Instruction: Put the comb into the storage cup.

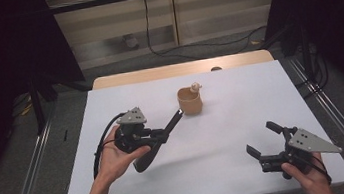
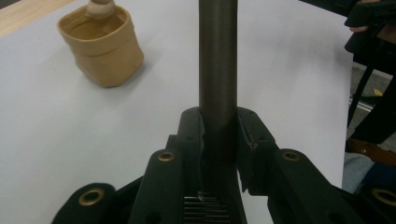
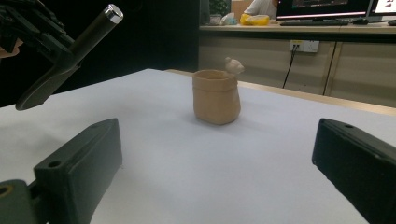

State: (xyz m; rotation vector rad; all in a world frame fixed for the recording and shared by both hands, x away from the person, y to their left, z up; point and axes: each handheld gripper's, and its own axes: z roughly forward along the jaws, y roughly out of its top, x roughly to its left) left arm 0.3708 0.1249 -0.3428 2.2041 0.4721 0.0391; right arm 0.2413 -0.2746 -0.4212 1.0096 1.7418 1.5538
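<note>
Left gripper (image 1: 157, 136): jaws clamped on dark tool (image 2: 217, 70), lifted, handle end near pouch (image 1: 190, 100). Right gripper (image 1: 262, 141): jaws wide, empty, near right. Tool likely bound for pouch; insertion not yet done.

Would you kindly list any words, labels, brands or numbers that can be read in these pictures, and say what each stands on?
None can be read.
Monitor screens behind the table: content too small and blurred to read.
Tan pouch: no print visible.
Dark tool in the left claw: no marking visible.
Right claw: no lettering visible.

Tan pouch (image 1: 190, 101) upright on white table (image 1: 243, 118) (open-topped).
</note>
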